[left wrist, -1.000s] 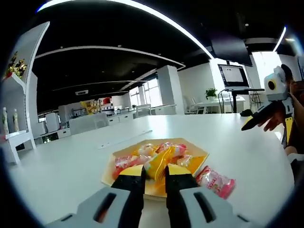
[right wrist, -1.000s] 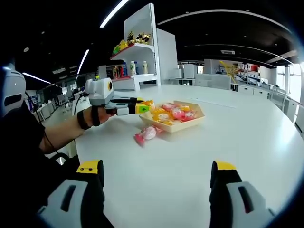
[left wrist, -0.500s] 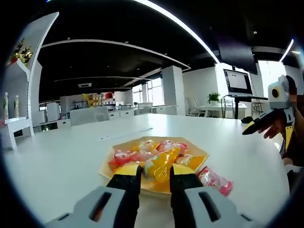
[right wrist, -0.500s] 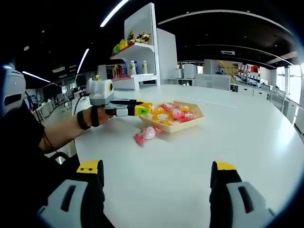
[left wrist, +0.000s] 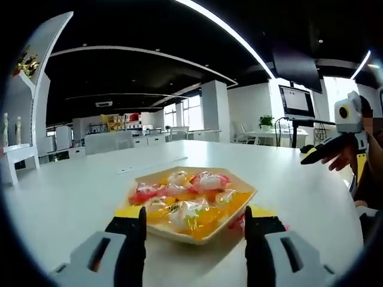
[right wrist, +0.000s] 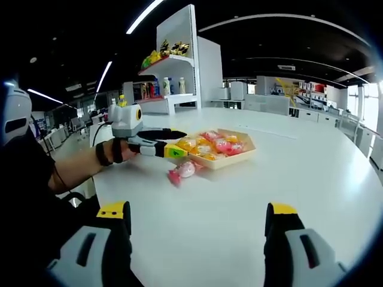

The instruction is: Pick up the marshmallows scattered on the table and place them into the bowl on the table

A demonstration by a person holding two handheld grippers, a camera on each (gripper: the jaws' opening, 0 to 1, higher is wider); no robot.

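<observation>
Jaws of our left tool stand wide, released, empty, flanking the bowl of marshmallows on the surface. Our right tool is released too. One pink marshmallow lies beside the bowl.

Open table all round, with the bowl and one stray sweet as the obstacles.

The white table lies bare and wide between the right gripper and the bowl, so that approach is free. A pink wrapped marshmallow lies just beside the bowl's near edge. The left gripper, jaws spread, sits at the bowl's rim, blocking that side. A shelf unit stands well apart beyond the table's far edge.
</observation>
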